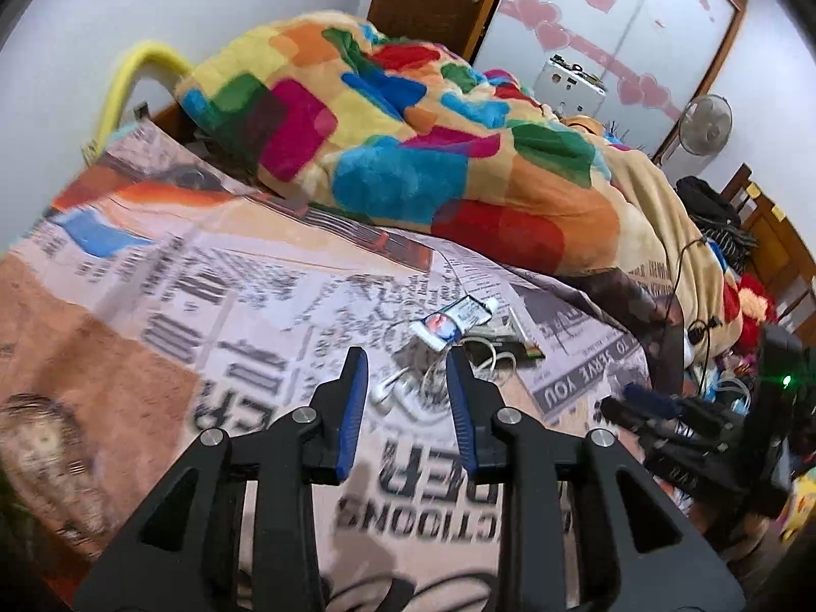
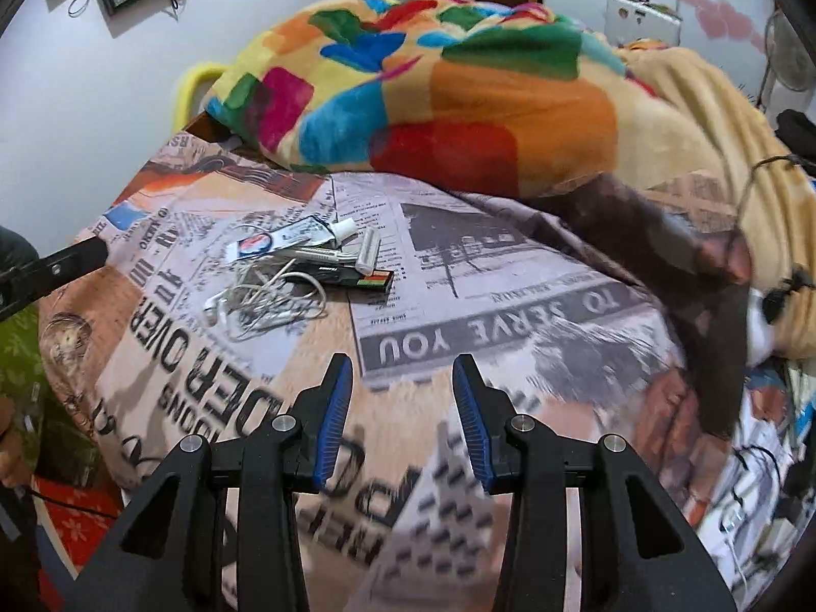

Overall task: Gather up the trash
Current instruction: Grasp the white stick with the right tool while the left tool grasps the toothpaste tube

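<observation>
Both claws hang over the bed with nothing in them. The left claw has its jaws spread just short of the earphones, nearest of the litter, which suggests that pile is the aim. The right claw is parted too, held back over the bedcover, likely waiting its turn.

The trash lies in one small heap mid-bed: the tangled white earphones, then a squeezed tube, a white razor and a dark flat stick with a green and orange end, all touching or overlapping.

The cover's newspaper print reads upside down from here: "TO SERVE YOU" by the heap, "OVER" nearer. The tube's label is too blurred to read. Beyond, a patchwork blanket is bunched against the wall.
</observation>
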`<state>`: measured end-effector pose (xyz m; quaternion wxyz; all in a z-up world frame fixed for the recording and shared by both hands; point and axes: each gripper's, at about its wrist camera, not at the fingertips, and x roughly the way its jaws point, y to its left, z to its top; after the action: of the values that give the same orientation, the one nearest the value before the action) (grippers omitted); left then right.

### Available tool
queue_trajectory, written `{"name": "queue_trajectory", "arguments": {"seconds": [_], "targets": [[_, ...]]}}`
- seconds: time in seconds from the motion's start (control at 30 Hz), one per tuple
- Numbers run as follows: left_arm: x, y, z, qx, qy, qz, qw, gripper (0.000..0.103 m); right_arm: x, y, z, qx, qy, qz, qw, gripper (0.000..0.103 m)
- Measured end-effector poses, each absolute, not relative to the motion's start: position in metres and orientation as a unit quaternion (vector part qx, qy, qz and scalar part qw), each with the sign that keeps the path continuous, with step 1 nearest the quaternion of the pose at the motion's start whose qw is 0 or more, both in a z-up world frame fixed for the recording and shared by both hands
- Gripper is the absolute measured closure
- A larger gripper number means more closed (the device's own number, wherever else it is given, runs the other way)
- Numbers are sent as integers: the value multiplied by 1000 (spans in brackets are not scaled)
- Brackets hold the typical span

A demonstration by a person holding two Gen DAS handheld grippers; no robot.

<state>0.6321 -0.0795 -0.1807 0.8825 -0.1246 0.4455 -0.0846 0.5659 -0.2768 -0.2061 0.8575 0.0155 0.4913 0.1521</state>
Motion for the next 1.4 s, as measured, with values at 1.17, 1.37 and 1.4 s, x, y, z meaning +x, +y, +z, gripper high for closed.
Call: {"name": "queue_trajectory", "arguments": {"seconds": [1.17,1.37,1.4], "targets": [[627,-91,-201,-99,456,-134,874,103,606,-271,-226,34,466,155,870,91],[611,-117,-193,-24,473,-149,868,90,566,-282,-224,-8,473,143,869,91],[611,-122,-190,-22,473,-153,868,83,560,-283,-226,-15,476,139,868,91]]}}
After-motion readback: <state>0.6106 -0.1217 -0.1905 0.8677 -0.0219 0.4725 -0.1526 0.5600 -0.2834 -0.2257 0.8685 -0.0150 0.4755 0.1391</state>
